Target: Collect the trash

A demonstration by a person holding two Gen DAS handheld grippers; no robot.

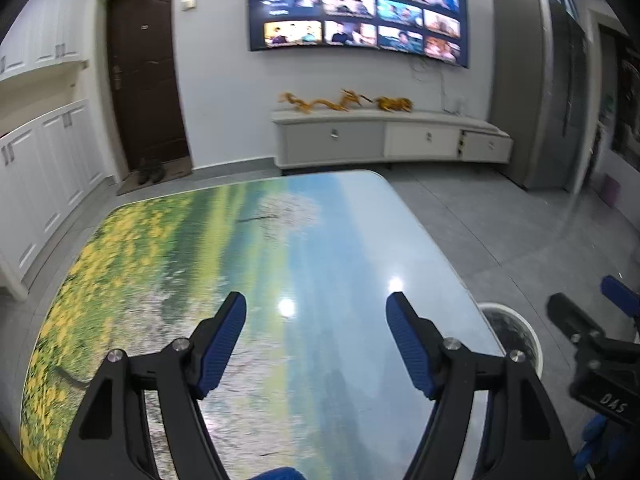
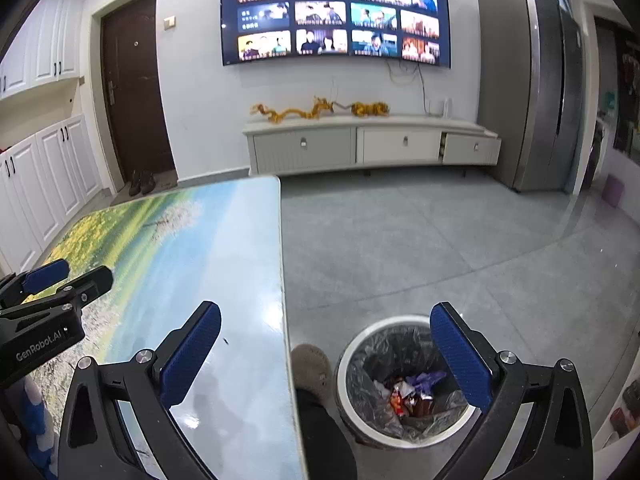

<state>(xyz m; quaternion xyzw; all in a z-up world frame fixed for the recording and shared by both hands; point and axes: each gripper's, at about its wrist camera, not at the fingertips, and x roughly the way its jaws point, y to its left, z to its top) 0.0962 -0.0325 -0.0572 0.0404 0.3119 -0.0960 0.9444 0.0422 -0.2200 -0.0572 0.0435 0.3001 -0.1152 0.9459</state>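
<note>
We hold both grippers over the near end of the table, whose top carries a printed landscape of yellow flowers, green field and pale blue sky. Our left gripper hangs above the middle of the near edge with its jaws spread wide apart and nothing between them; its blue ribbed pads show only the glossy tabletop in the gap. Our right gripper sits at the table's right edge, straddling it: the left finger is over the tabletop, the right finger is over the trash bin on the floor. Its jaws are also wide apart and hold nothing.

The bin stands on the grey floor just beside the table's right edge, near the near corner. It is round with a white rim and lined with a clear plastic bag. The trash lies at the bottom of the bag: crumpled wrappers in red, orange and purple, heaped together. In the left wrist view, part of the bin's rim peeks out past the table's right edge, and the right gripper shows at the far right.

A small dark speck lies on the tabletop near the right edge, between the right gripper's fingers; we cannot tell what it is
</note>
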